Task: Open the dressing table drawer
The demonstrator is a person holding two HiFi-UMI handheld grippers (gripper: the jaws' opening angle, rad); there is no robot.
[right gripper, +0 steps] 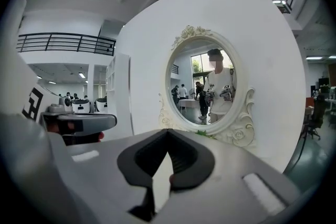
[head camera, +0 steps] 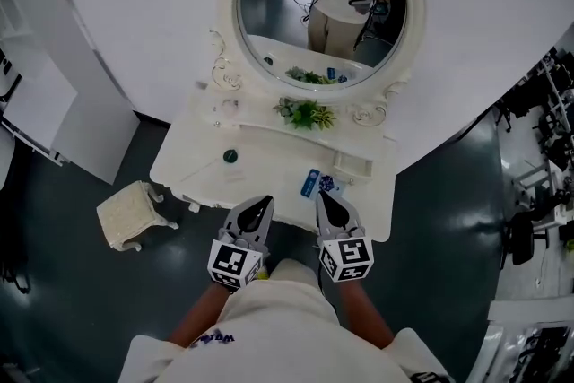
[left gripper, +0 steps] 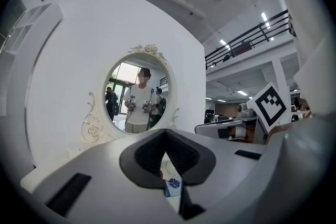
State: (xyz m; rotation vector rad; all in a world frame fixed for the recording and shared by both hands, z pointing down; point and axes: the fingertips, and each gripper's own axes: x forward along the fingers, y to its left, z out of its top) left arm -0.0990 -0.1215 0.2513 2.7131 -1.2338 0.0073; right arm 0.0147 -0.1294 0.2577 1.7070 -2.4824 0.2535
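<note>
A broad, curved white wall panel [head camera: 143, 13] fills the upper part of the head view, and a dark floor [head camera: 72, 300] spreads below it on both sides. The white dressing table [head camera: 260, 170] stands against the panel at the centre of the frame. Its near edge is just above the gripper tips, and its drawer front cannot be made out from this steep angle. On the table's back edge rises an oval mirror [head camera: 269, 22] in a carved white frame, which reflects the person holding both grippers. At the bottom centre are the person's pale clothing [head camera: 278, 318] and forearms. A small cream stool [head camera: 133, 215] stands on the floor at lower left, apart from the table's left end. The left gripper [head camera: 263, 209] and right gripper [head camera: 328, 204] are side by side just below the table's front edge. They point up the frame toward the table, marker cubes nearest the camera, and neither touches it. In the left gripper view the dark pads meet at their tips with nothing between them, and in the right gripper view the pads are likewise together and empty. A green plant [head camera: 307, 113] sits under the mirror. Near the front right of the tabletop lie a blue box [head camera: 310, 182] and a patterned packet [head camera: 327, 185], just beside each other. A small dark green round thing [head camera: 230, 155] lies left of centre.
</note>
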